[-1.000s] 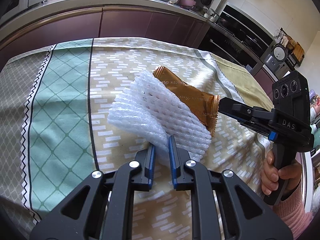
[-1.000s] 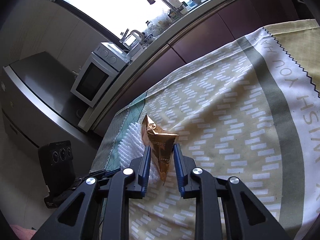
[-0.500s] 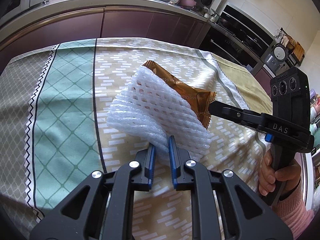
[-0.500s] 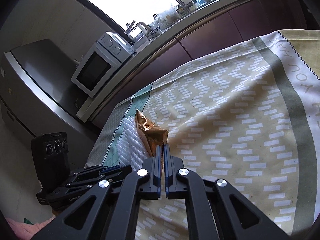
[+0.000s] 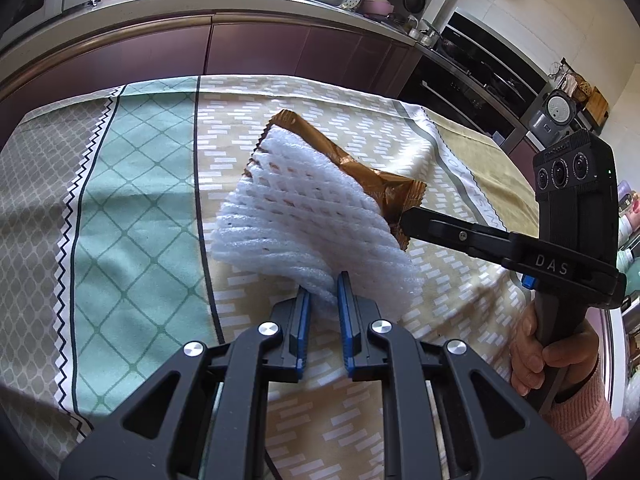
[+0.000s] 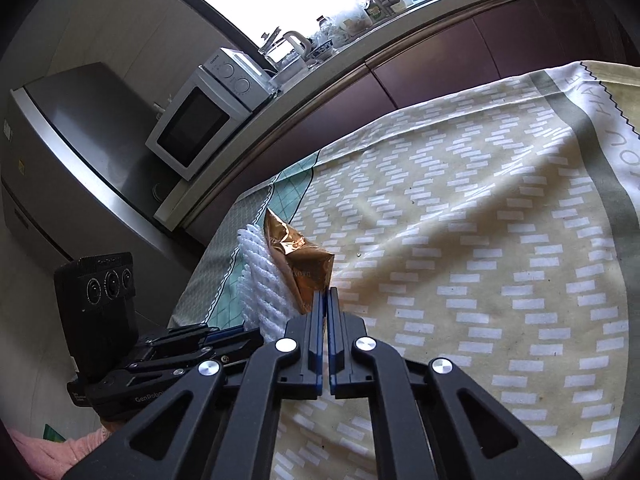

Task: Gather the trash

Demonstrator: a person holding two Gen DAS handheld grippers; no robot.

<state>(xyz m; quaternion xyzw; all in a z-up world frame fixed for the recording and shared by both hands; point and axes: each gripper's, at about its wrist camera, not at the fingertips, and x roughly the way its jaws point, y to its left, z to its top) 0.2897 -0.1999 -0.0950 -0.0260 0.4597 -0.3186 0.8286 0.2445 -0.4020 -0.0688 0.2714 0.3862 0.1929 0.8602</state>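
Note:
A white foam net sleeve [image 5: 304, 216] hangs above the patterned tablecloth [image 5: 132, 208], pinched at its near edge by my left gripper [image 5: 323, 284]. Behind it sits a copper-brown snack wrapper [image 5: 372, 184], partly hidden by the foam. My right gripper [image 6: 325, 298] is shut on the wrapper's [image 6: 306, 268] near edge, with the foam sleeve [image 6: 260, 284] pressed against its left side. From the left wrist view the right gripper [image 5: 408, 216] reaches in from the right and its tip meets the wrapper's corner. A hand [image 5: 540, 356] in a pink sleeve holds its handle.
The tablecloth [image 6: 480, 240] covers the whole table. Beyond it runs a dark maroon counter [image 5: 240, 44] crowded with dishes and kitchenware. A white microwave [image 6: 200, 120] and a steel fridge [image 6: 68, 140] stand at the left. An oven [image 5: 472, 76] lines the right wall.
My right gripper closed on the wrapper's edge and lifted it against the foam sleeve. The wrapper now stands steeper behind the foam. The left gripper kept its hold.

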